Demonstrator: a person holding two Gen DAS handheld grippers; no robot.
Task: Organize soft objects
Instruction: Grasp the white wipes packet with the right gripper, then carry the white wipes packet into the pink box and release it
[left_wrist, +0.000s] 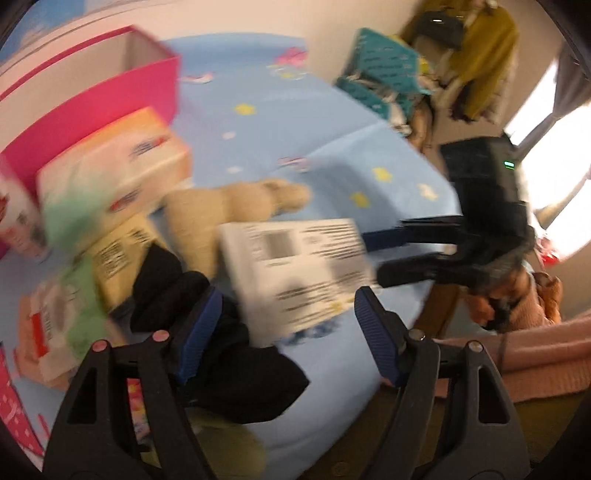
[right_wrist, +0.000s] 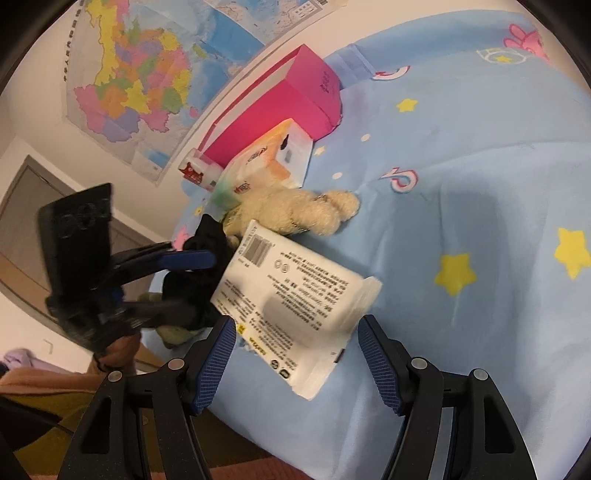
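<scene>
Right gripper (right_wrist: 295, 354): jaws spread wide, holding nothing, hovering over the near end of the white tissue pack (right_wrist: 291, 295), which lies flat on the blue bedsheet (right_wrist: 480, 221). Left gripper (left_wrist: 288, 332): jaws also spread, with the black cloth (left_wrist: 236, 354) at its 9 o'clock finger. Cream plush toy (right_wrist: 306, 210) lies at 12 o'clock from the pack, touching it. Pink box (right_wrist: 288, 107) stands beyond, against the wall.

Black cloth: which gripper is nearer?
Left. The left gripper has the black cloth against its left finger, jaws open. The right gripper sits over the white pack, beside the cloth.
</scene>
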